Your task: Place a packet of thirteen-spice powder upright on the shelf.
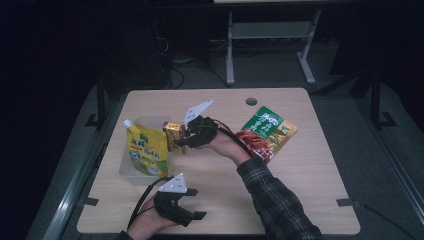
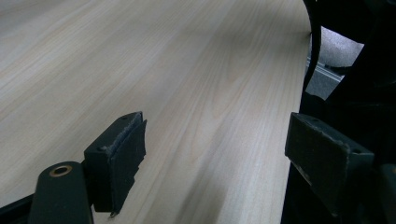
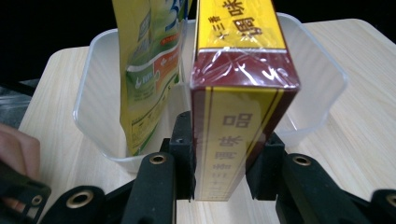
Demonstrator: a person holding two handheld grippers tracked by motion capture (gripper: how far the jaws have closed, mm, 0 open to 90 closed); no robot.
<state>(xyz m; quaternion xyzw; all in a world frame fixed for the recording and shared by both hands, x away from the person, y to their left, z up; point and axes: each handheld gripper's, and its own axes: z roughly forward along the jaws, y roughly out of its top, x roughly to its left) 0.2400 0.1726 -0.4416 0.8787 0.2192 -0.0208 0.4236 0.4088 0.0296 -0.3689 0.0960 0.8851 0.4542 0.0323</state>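
Right tongs (image 1: pixel 181 141) closed on a yellow and dark red box (image 1: pixel 174 136), wrapped in clear film; in the right gripper view the two black jaws press the box's (image 3: pixel 238 93) narrow sides near its lower end, and the box stands upright between them. The box is held at the right-hand edge of a clear plastic tub (image 1: pixel 131 175), which sits on the left part of the desk (image 1: pixel 300 180); from the right gripper view the box hangs over the tub's near rim (image 3: pixel 93 70). A yellow pouch (image 1: pixel 144 150) with a white spout stands upright in the tub, leaning against its wall just beside the box. Left tongs (image 1: pixel 197 202) rest low near the front edge of the desk, well apart from the tub; in the left gripper view the jaws stand wide apart with bare wood between them, holding nothing. A green and red snack bag (image 1: pixel 265 132) lies flat on the right part of the desk, just beside the person's right wrist. A plaid sleeve (image 1: pixel 275 195) covers the right forearm.
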